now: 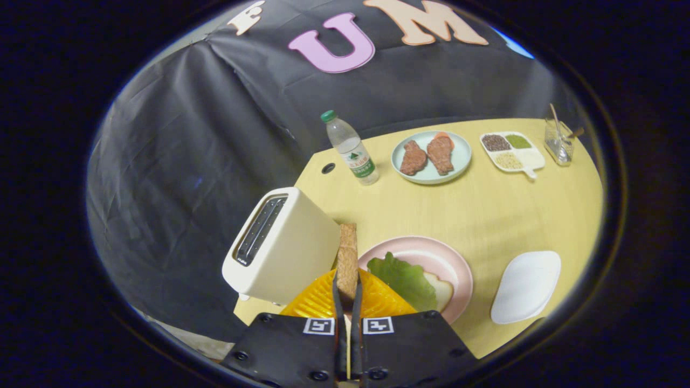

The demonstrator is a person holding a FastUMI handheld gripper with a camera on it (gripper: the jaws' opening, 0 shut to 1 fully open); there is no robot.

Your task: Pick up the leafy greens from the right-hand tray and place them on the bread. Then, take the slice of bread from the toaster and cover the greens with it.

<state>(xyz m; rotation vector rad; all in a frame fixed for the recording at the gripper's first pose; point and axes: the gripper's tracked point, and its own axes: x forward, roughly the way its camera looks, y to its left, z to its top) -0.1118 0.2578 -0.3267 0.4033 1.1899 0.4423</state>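
Two fingers (347,293) are pressed close on a slice of bread (347,258), which stands on edge between them and pokes out ahead of the tips, so the gripper (347,302) is nearly closed and holding that slice. Just beyond the tips, a little to the right, sits the pink plate (453,258) with the greens (404,277) already lying on the lower slice (443,291), whose pale corner peeks out from under the leaf. The toaster (285,245) stands just left of the held slice, its slot facing up and seemingly empty. The step in hand looks like the last one: carry the slice over the plate and lay it flat. To do it well, I would shift right until the slice hangs over the leaf, roll the wrist so the broad face turns down, lower until it rests on the greens, and only then let the fingers part, keeping clear of the toaster's side. Right of the plate lies a white tray (525,285). Farther off on the table (485,210) are a bottle (351,148) and a blue plate (431,175) of meat.
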